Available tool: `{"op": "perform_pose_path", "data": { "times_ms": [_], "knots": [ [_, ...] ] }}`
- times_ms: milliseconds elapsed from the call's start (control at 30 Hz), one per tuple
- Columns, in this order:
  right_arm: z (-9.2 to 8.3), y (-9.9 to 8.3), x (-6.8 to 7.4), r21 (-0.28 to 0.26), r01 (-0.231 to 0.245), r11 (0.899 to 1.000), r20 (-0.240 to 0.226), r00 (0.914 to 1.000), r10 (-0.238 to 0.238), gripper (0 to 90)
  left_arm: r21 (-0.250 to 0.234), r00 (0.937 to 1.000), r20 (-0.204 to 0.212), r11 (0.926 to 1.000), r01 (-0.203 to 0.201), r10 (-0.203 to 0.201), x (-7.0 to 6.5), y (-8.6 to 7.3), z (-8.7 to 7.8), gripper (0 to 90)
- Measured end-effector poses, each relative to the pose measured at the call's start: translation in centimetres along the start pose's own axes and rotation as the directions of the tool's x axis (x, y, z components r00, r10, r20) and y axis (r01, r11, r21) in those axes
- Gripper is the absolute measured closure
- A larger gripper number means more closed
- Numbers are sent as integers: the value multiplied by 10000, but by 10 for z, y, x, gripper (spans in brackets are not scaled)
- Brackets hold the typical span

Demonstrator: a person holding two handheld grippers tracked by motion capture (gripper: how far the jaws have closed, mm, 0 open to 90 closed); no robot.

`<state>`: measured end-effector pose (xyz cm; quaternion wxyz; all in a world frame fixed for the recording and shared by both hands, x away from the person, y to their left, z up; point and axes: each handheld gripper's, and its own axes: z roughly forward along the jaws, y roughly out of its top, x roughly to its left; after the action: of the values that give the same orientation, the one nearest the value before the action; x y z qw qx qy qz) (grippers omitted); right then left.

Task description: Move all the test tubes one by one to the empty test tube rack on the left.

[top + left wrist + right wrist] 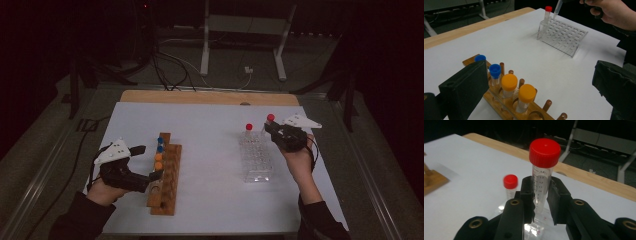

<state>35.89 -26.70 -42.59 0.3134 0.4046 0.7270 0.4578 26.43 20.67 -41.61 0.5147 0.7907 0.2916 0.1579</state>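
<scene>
Red-capped tube [543, 177] stands upright, pinched by the right gripper [274, 131] just above the clear rack's [256, 159] far right corner; left gripper [150, 162] is spread.

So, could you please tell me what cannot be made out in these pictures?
- Held red-capped tube: its lower end, right gripper view, is hidden behind the right gripper.
- Second red-capped tube: blurred there.
- Clear rack: wells too small to count, high view.
- Wooden rack: near end cut off by the bottom edge, left gripper view.
- Left gripper: fingertips cut off likewise.
</scene>
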Motion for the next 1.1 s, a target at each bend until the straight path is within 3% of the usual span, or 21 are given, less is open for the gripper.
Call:
{"op": "perform_pose_path", "data": {
  "times_ms": [267, 533, 800, 1100],
  "knots": [
    [-7, 5, 11, 100, 129, 9999, -527, 9985, -124, 752, -9, 9997, 222, 9999, -115, 116, -6, 4, 0, 14],
    [-17, 6, 28, 221, 350, 9991, -1234, 9918, -320, 752, -14, 9979, 564, 9995, -317, 317, -14, 9, 3, 14],
    [-21, 6, 49, 249, 561, 9981, -2049, 9775, -499, 752, 92, 9947, 921, 9988, -474, 463, -24, 16, 14, 13],
    [-21, 4, 78, 275, 928, 9953, -2912, 9532, -808, 752, 211, 9902, 1298, 9983, -542, 510, -34, 20, 26, 14]
  ]
}}
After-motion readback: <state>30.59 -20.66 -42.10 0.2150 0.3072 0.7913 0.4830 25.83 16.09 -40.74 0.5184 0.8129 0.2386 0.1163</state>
